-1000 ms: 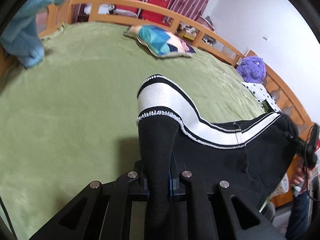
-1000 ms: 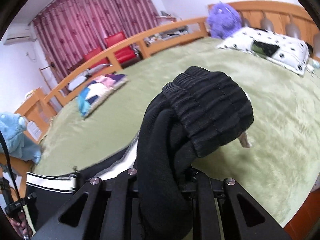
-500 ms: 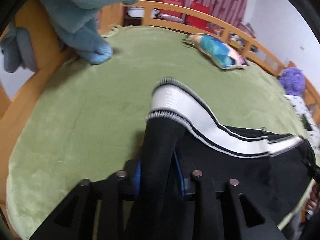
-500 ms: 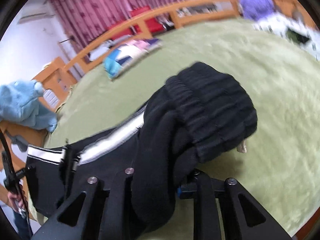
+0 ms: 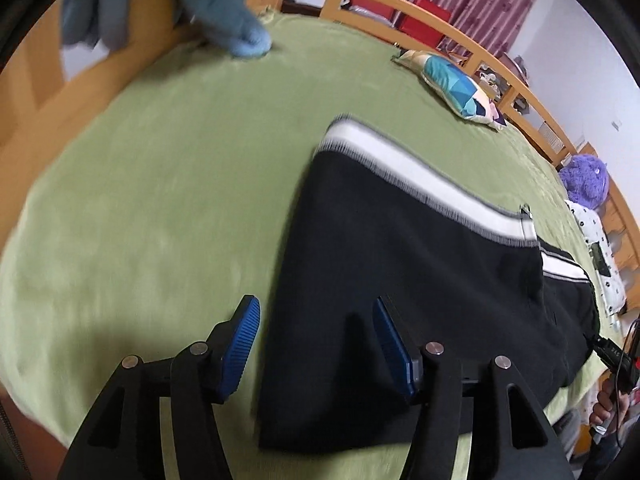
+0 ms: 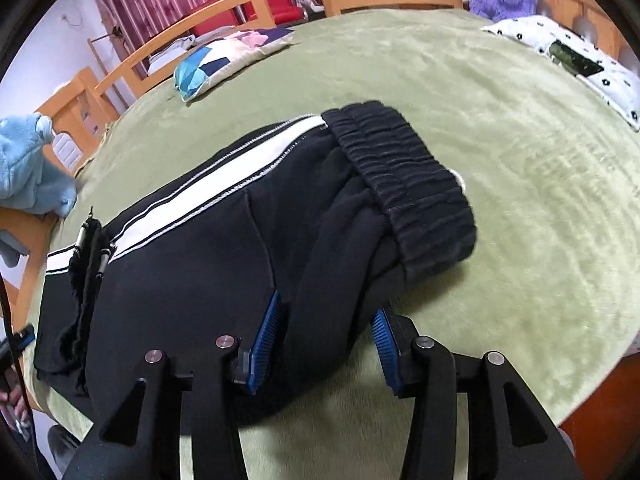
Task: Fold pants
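Black pants (image 5: 400, 264) with a white side stripe lie folded flat on the green bed cover (image 5: 160, 184). In the right wrist view the pants (image 6: 224, 264) end in a ribbed waistband (image 6: 404, 184). My left gripper (image 5: 316, 332) is open, its blue pads either side of the pants' leg-end edge, which lies loose between them. My right gripper (image 6: 328, 328) is open too, with a bunched fold of the waist end lying between its pads.
A patchwork pillow (image 5: 456, 88) and a purple plush toy (image 5: 588, 180) lie at the far side. A blue plush (image 5: 236, 20) hangs over the wooden bed rail (image 5: 400, 20). A dotted white pillow (image 6: 576, 56) lies at the right. The bed edge is close below both grippers.
Both grippers have opened and let go of the pants, which now lie flat on the bed. Both have lowered toward the bed's near edge.
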### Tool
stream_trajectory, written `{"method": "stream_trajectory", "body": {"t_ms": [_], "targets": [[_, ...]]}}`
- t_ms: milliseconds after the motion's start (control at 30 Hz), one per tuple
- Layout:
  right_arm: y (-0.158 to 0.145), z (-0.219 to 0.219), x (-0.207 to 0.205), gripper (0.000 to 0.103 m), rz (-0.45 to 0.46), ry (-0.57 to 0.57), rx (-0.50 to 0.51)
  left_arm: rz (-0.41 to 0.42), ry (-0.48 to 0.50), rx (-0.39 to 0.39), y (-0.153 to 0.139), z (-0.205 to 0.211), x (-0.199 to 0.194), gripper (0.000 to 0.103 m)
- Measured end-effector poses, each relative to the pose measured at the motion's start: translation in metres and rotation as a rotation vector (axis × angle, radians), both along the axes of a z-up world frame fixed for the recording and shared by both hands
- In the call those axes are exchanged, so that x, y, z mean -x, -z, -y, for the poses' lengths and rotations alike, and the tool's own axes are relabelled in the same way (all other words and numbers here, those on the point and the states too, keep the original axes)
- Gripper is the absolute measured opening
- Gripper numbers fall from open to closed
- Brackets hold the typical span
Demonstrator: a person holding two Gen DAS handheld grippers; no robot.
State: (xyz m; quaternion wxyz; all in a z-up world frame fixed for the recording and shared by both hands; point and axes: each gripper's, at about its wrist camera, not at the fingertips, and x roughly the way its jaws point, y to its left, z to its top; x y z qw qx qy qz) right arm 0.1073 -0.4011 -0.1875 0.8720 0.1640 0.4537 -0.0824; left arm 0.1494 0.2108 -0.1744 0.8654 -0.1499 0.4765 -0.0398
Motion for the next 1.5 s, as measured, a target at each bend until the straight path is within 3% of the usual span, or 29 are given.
{"method": "stream_trajectory", "body": {"t_ms": [267,400,467,500,533,600,700,833,933,1167,1300,1500], "targets": [[-0.014,-0.003,0.020,0.046,0.019,-0.002,-0.009,-0.006,-0.073,0.198,0.033,-0.010,0.038,0.062],[-0.017,-0.010,0.026,0.046,0.030,-0.005,-0.028,-0.004,-0.161,0.228,0.037,-0.005,0.035,0.064],[-0.018,-0.012,0.027,0.046,0.038,-0.005,-0.043,-0.004,-0.196,0.207,0.033,-0.001,0.031,0.054],[-0.019,-0.013,0.029,0.046,0.042,-0.008,-0.050,0.006,-0.207,0.198,0.030,-0.001,0.031,0.035],[-0.019,-0.013,0.031,0.046,0.045,-0.011,-0.053,0.026,-0.205,0.189,0.023,0.001,0.031,0.025],[-0.022,-0.014,0.037,0.046,0.065,-0.012,-0.052,0.054,-0.185,0.130,0.008,0.009,0.031,0.021],[-0.025,-0.013,0.044,0.046,0.088,-0.015,-0.057,0.129,-0.165,-0.033,-0.028,0.038,0.031,0.021],[-0.031,-0.011,0.051,0.046,0.119,-0.032,-0.039,0.243,-0.073,-0.298,-0.080,0.109,0.028,0.020],[-0.035,-0.005,0.057,0.046,0.147,-0.041,-0.025,0.301,0.008,-0.374,-0.109,0.156,0.028,0.020],[-0.039,0.032,0.063,0.046,0.184,-0.037,-0.053,0.383,0.188,-0.430,-0.142,0.259,0.032,0.016],[-0.039,0.059,0.072,0.046,0.198,-0.006,-0.066,0.394,0.306,-0.444,-0.133,0.319,0.031,0.014],[-0.031,0.091,0.090,0.046,0.181,0.038,-0.078,0.341,0.446,-0.368,-0.110,0.384,0.032,0.013]]}}
